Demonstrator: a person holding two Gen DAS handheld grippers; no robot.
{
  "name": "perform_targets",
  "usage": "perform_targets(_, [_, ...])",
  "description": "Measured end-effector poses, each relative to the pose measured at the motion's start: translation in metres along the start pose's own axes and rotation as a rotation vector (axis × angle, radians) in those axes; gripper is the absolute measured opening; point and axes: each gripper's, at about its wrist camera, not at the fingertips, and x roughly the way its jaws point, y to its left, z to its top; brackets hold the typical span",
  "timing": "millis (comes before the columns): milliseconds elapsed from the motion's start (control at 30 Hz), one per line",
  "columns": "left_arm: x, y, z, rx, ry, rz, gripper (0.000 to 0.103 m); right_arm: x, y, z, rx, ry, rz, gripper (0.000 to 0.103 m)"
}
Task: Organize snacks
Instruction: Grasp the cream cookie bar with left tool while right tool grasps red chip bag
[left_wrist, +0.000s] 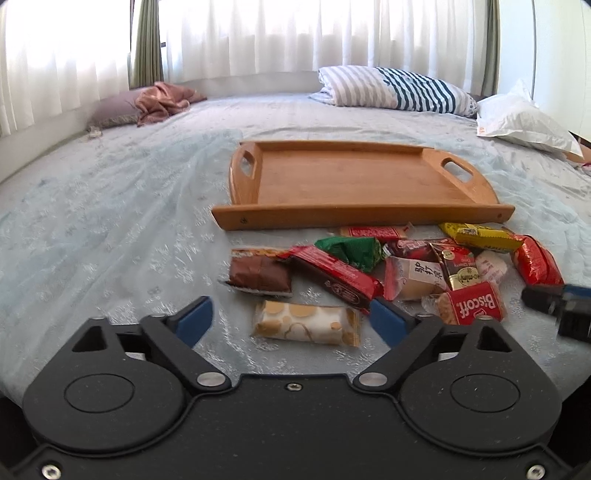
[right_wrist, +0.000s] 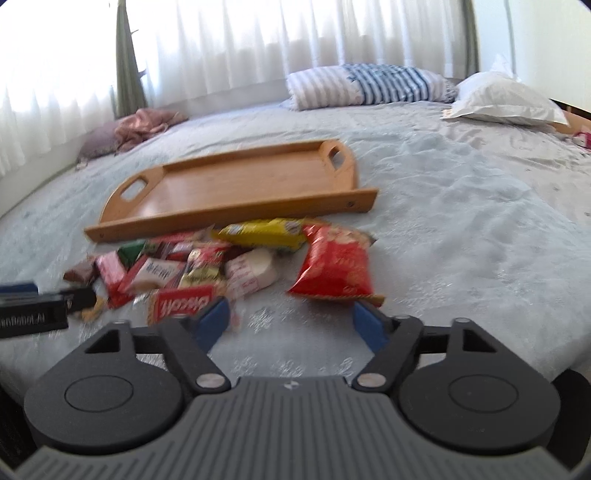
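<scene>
Both grippers released, left gripper (left_wrist: 291, 317) straddling white gold-dotted snack packet (left_wrist: 306, 325), right gripper (right_wrist: 291, 321) near red crinkled snack bag (right_wrist: 334, 266), snack pile on bed beside empty wooden tray (left_wrist: 354, 218).

left gripper (left_wrist: 291, 317): jaws apart, nothing gripped | right gripper (right_wrist: 291, 321): jaws apart, nothing gripped

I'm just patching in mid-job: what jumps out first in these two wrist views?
A jumble of wrapped snacks lies on the pale bedspread, just in front of an empty wooden tray. Nearest the open left gripper is a white and gold packet, and the big red bag lies just ahead of the open right gripper. Striped bedding sits at the far side under bright curtains.
</scene>
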Motion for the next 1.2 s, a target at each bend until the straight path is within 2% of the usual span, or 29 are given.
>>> perform_targets(33, [0.001,0.000,-0.001,-0.007,0.011,-0.002,0.074,0.000,-0.002,0.002,0.001,-0.014,-0.015,0.074])
perform_targets(100, [0.004,0.000,-0.002,-0.015,0.026,-0.006,0.067,0.003,-0.005,0.006,-0.005,-0.032,-0.044,0.070])
perform_targets(200, [0.004,-0.001,-0.003,-0.010,0.028,-0.009,0.066,0.001,-0.008,0.010,0.006,-0.058,-0.048,0.062])
perform_targets(300, [0.001,-0.001,-0.002,-0.006,0.016,0.002,0.066,-0.004,-0.008,0.014,-0.007,-0.094,-0.048,0.058])
perform_targets(433, [0.004,-0.001,-0.003,0.000,0.021,0.007,0.066,0.001,-0.009,0.019,-0.050,-0.103,-0.077,0.058])
perform_targets(733, [0.014,0.000,-0.003,-0.010,0.042,-0.024,0.066,0.033,-0.031,0.037,-0.030,-0.063,-0.095,0.059])
perform_targets(967, [0.017,-0.001,-0.002,-0.005,0.044,-0.042,0.060,0.051,-0.034,0.038,-0.031,-0.035,-0.061,0.059])
perform_targets(1200, [0.013,0.000,0.000,-0.015,0.044,-0.066,0.055,0.053,-0.027,0.036,-0.083,-0.050,-0.076,0.061])
